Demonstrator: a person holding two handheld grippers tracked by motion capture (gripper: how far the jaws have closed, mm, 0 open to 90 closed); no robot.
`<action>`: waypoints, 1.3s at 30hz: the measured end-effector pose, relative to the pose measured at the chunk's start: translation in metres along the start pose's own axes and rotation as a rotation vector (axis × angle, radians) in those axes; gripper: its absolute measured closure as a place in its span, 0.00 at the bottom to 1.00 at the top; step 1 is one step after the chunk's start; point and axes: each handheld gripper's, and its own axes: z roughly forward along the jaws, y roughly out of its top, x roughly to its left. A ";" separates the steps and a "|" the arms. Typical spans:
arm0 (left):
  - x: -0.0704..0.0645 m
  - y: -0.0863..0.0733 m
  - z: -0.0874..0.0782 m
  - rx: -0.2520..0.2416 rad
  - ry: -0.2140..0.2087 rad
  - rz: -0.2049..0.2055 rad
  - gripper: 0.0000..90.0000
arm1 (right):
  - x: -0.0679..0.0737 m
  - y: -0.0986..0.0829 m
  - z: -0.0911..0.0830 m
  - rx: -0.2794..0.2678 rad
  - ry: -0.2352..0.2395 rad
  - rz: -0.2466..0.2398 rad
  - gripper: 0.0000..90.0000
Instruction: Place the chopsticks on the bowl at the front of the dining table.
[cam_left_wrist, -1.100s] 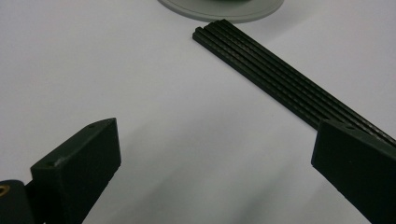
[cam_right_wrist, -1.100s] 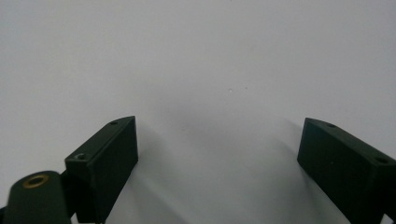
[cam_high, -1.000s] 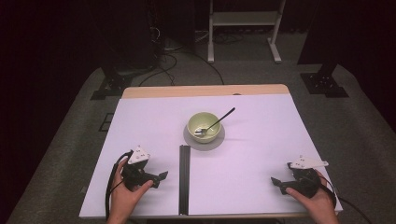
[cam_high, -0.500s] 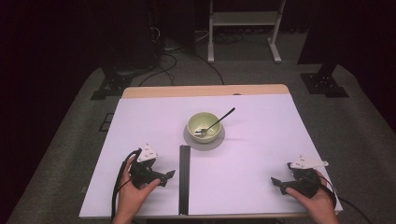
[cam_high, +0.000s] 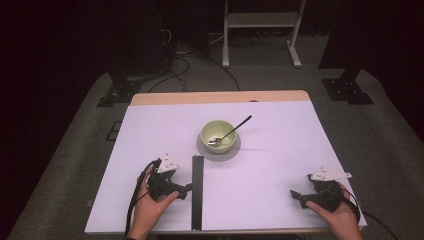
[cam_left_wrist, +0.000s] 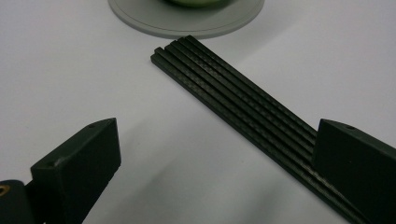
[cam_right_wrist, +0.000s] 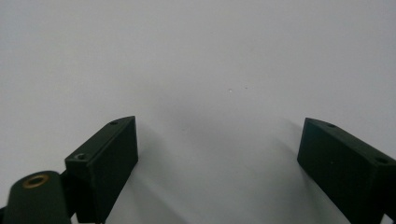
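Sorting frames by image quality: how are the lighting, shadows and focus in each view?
High view: white table bright, surroundings dark. Left gripper view: black strip sharp, near jaws soft. Right gripper view: soft shadows beneath the jaws, no glare.

On the white table (cam_high: 270, 165): one green bowl (cam_high: 218, 134), one spoon (cam_high: 231, 131) lying in it, one grey round plate (cam_high: 218, 149) under the bowl, one long black ribbed strip (cam_high: 197, 190). Two hands, left hand (cam_high: 150, 210) and right hand (cam_high: 337, 217), each with one gripper: left gripper (cam_high: 186, 190), right gripper (cam_high: 295, 196). Beyond the table, one white stand (cam_high: 262, 20) on the floor
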 end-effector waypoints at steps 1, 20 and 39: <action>0.000 0.000 0.001 0.006 -0.001 0.000 0.00 | 0.000 0.000 0.000 0.000 0.000 0.000 0.12; -0.005 -0.003 0.013 0.050 0.026 0.007 0.00 | 0.000 0.000 0.000 0.000 -0.001 0.000 0.12; -0.005 -0.007 0.015 0.065 0.048 0.019 0.00 | 0.000 0.000 0.000 0.000 -0.001 0.000 0.12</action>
